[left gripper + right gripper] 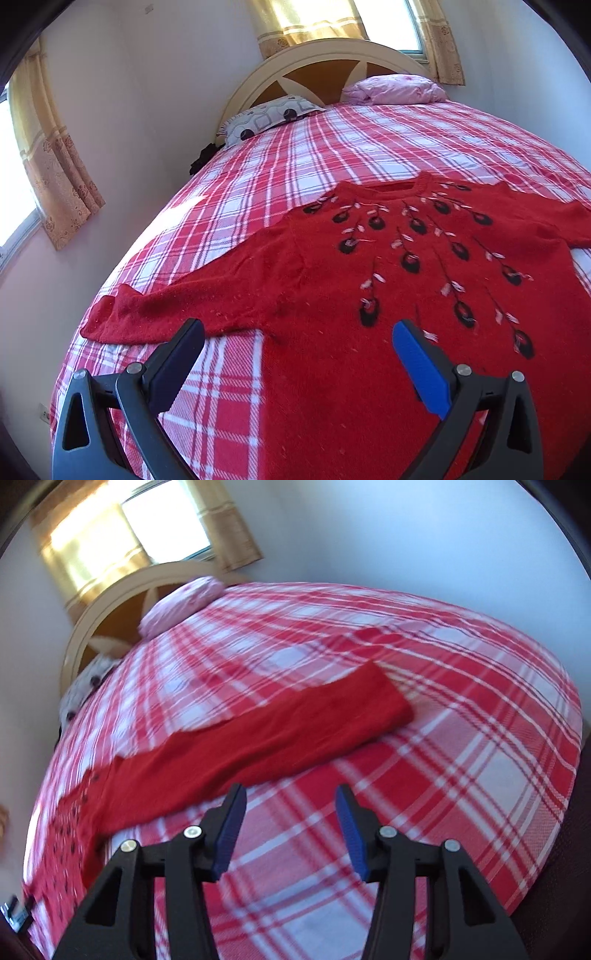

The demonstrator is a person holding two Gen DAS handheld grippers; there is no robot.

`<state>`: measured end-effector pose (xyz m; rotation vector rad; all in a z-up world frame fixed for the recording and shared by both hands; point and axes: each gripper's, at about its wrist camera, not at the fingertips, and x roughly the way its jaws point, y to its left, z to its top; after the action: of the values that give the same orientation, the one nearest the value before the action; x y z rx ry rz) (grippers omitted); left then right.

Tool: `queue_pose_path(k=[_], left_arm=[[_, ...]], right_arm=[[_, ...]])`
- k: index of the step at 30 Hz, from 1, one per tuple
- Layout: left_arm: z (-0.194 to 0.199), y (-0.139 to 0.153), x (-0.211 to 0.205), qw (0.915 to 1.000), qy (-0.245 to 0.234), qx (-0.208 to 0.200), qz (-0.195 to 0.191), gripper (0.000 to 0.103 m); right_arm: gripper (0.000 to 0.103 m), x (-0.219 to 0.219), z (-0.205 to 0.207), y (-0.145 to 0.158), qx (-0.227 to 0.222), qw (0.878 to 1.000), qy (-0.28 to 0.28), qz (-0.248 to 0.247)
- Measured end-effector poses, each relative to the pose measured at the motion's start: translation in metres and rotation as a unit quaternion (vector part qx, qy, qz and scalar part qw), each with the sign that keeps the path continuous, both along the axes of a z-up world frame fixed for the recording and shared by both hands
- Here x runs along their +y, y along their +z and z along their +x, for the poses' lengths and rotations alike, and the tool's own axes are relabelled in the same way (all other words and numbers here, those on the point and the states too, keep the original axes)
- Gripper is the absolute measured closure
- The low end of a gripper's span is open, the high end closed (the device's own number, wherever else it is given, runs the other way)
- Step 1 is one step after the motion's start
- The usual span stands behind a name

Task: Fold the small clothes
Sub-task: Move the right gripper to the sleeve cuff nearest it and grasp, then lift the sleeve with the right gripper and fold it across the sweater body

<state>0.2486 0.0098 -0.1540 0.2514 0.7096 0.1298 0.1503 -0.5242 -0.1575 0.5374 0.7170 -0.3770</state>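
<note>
A red knitted sweater point(369, 288) with dark flower motifs lies spread flat, front up, on a bed point(295, 147) covered in red-and-white plaid, its sleeves stretched out to either side. The left gripper point(295, 354) hovers over the sweater's lower body near the armpit, jaws wide apart and holding nothing. The right gripper point(290, 830) hangs above bare plaid just beside the outstretched right sleeve point(295, 731), its jaws parted with nothing between them. A patterned pillow point(269, 118) and a pink bundle of bedding point(395, 88) sit by the headboard point(325, 62).
</note>
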Motion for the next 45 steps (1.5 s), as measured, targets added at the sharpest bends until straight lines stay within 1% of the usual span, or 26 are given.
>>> queue_pose_path(k=[5, 9, 11, 13, 16, 18, 19, 20, 21, 22, 24, 29, 32, 35, 38, 40, 45], left_arm=[[0.022, -0.009, 0.019, 0.9996, 0.027, 0.01, -0.005, 0.001], [0.03, -0.017, 0.031, 0.999, 0.041, 0.016, -0.008, 0.001], [0.033, -0.022, 0.034, 0.9987, 0.045, 0.02, -0.008, 0.001], [0.035, -0.026, 0.037, 0.9985, 0.047, 0.024, -0.008, 0.001], [0.037, -0.031, 0.039, 0.9984, 0.048, 0.029, -0.009, 0.001], [0.037, -0.032, 0.039, 0.9984, 0.047, 0.031, -0.01, 0.001], [0.037, -0.032, 0.038, 0.9984, 0.046, 0.031, -0.011, 0.001], [0.036, -0.032, 0.039, 0.9985, 0.044, 0.031, -0.014, 0.001], [0.036, -0.031, 0.04, 0.9985, 0.042, 0.03, -0.018, 0.001], [0.035, -0.03, 0.039, 0.9985, 0.041, 0.029, -0.021, 0.001], [0.033, -0.028, 0.041, 0.9985, 0.038, 0.026, -0.028, 0.001], [0.029, -0.026, 0.048, 0.9974, 0.035, 0.023, -0.058, 0.001], [0.028, -0.027, 0.051, 0.9963, 0.035, 0.025, -0.074, 0.001], [0.026, -0.029, 0.054, 0.995, 0.033, 0.03, -0.089, 0.001], [0.024, -0.03, 0.056, 0.9946, 0.031, 0.028, -0.095, 0.001], [0.022, -0.03, 0.058, 0.9941, 0.029, 0.025, -0.102, 0.001], [0.019, -0.031, 0.064, 0.9923, 0.025, 0.024, -0.119, 0.001]], right_arm=[[0.049, -0.036, 0.01, -0.003, 0.004, 0.999, -0.046, 0.013], [0.049, -0.057, 0.019, -0.014, 0.008, 0.996, -0.065, 0.056], [0.049, -0.065, 0.023, -0.019, 0.006, 0.995, -0.07, 0.068], [0.049, -0.066, 0.024, -0.019, 0.004, 0.995, -0.075, 0.062], [0.048, -0.072, 0.031, -0.02, 0.0, 0.995, -0.077, 0.065], [0.058, -0.079, 0.035, -0.021, -0.002, 0.994, -0.082, 0.071], [0.075, -0.082, 0.037, -0.02, -0.003, 0.994, -0.083, 0.074], [0.085, -0.086, 0.039, -0.021, -0.004, 0.993, -0.083, 0.082], [0.085, -0.088, 0.041, -0.022, -0.003, 0.993, -0.083, 0.086], [0.089, -0.089, 0.043, -0.02, -0.002, 0.993, -0.082, 0.085], [0.091, -0.083, 0.049, -0.011, -0.004, 0.995, -0.068, 0.068], [0.092, -0.046, 0.067, 0.036, -0.03, 0.999, -0.01, 0.015], [0.092, -0.016, 0.084, 0.06, -0.041, 0.999, 0.032, -0.004], [0.093, 0.023, 0.104, 0.082, -0.049, 0.995, 0.083, -0.02], [0.093, 0.066, 0.125, 0.103, -0.058, 0.988, 0.135, -0.041], [0.093, 0.097, 0.14, 0.117, -0.064, 0.982, 0.171, -0.054], [0.093, 0.176, 0.166, 0.139, -0.078, 0.961, 0.253, -0.083]])
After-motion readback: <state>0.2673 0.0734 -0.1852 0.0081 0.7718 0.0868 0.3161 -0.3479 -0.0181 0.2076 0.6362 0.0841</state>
